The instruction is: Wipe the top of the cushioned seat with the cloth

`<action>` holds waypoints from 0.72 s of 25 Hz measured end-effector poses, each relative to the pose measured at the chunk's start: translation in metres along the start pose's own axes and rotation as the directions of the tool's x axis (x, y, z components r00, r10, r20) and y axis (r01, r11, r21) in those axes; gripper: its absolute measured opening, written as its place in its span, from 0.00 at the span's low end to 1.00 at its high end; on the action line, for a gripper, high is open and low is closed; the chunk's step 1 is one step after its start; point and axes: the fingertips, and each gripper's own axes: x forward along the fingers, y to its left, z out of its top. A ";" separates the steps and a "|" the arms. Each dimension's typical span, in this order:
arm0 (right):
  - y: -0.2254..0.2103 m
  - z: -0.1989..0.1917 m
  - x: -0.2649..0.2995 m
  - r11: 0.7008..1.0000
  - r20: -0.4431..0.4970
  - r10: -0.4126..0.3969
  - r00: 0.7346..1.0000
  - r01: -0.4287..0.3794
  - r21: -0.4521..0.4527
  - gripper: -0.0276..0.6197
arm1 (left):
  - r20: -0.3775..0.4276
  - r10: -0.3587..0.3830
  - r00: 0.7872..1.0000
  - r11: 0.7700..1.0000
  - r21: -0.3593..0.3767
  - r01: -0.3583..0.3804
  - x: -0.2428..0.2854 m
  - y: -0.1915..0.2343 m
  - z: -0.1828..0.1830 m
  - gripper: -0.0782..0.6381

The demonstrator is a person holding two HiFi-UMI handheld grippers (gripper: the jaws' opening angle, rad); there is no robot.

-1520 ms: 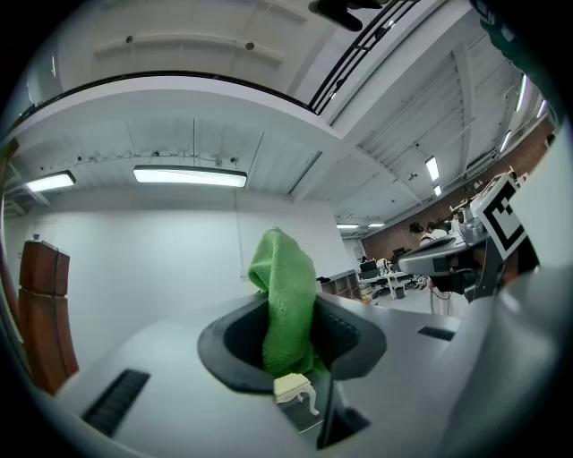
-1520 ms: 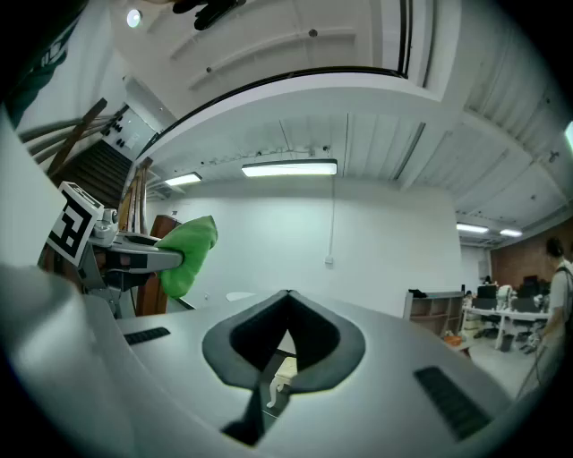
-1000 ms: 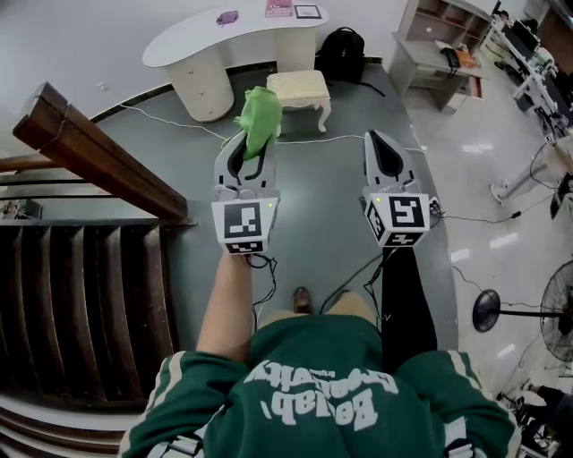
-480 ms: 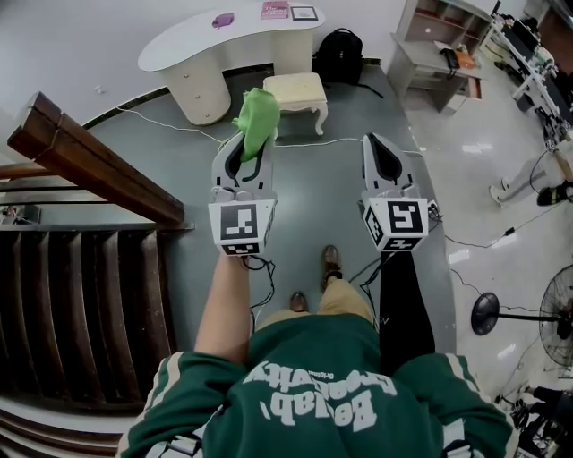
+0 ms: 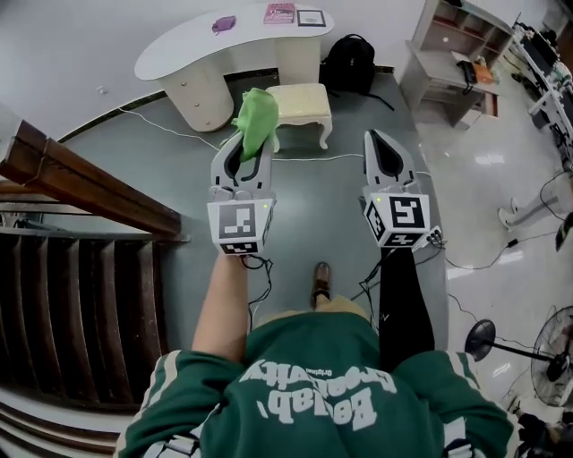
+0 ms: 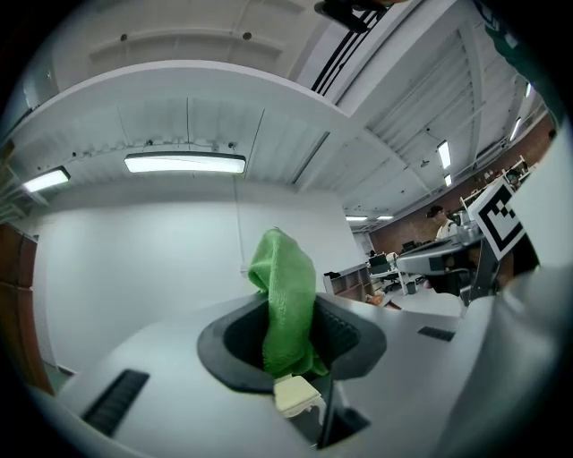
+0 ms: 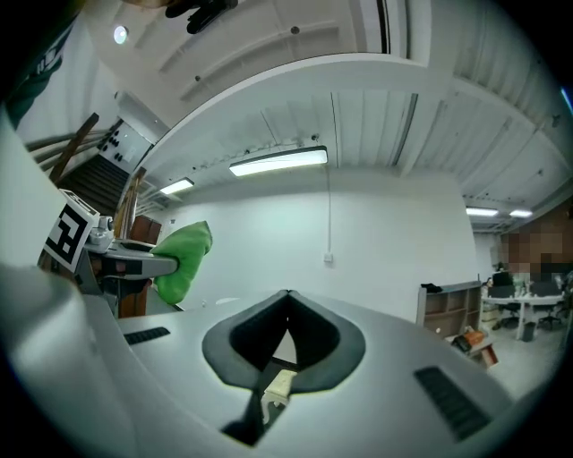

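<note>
- Here, the person is holding the left gripper (image 5: 252, 148) out ahead over the grey floor (image 5: 313, 206). Its jaws are clamping a green cloth (image 5: 257, 114), whose bunched top is standing up past the tips.
- In the left gripper view, the cloth (image 6: 286, 295) is filling the gap between the dark jaw pads (image 6: 345, 335) and folding over at its top, with open air around it.
- The right gripper (image 5: 373, 136) is hanging level beside the left one, apart from it. Its jaws are pressing together tip to tip with nothing between them. The right gripper view (image 7: 286, 293) is showing only a slim triangular gap below the tips.
- The cream cushioned seat (image 5: 300, 92), a small stool on curved legs, is standing on the floor ahead of both grippers, just beside the right end of the white curved desk (image 5: 206, 45).
- In the head view the cloth is overlapping the seat's left edge.
- A black backpack (image 5: 349, 61) is sitting behind the seat.
- A pink book (image 5: 279, 12) is lying near the desk's right end.
- A brown wooden handrail (image 5: 81, 174) is running along the left side.
</note>
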 end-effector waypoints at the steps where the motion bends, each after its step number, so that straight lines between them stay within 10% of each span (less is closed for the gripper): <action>1: -0.009 0.001 0.013 1.000 0.007 0.006 1.000 -0.006 0.004 0.05 | -0.001 0.008 1.000 1.000 0.003 -0.008 0.013 0.002 -0.002 0.26; 18: -0.103 -0.017 0.149 0.999 0.043 0.025 0.999 -0.026 0.036 0.05 | -0.004 0.041 0.999 0.999 0.016 -0.041 0.171 0.025 -0.030 0.26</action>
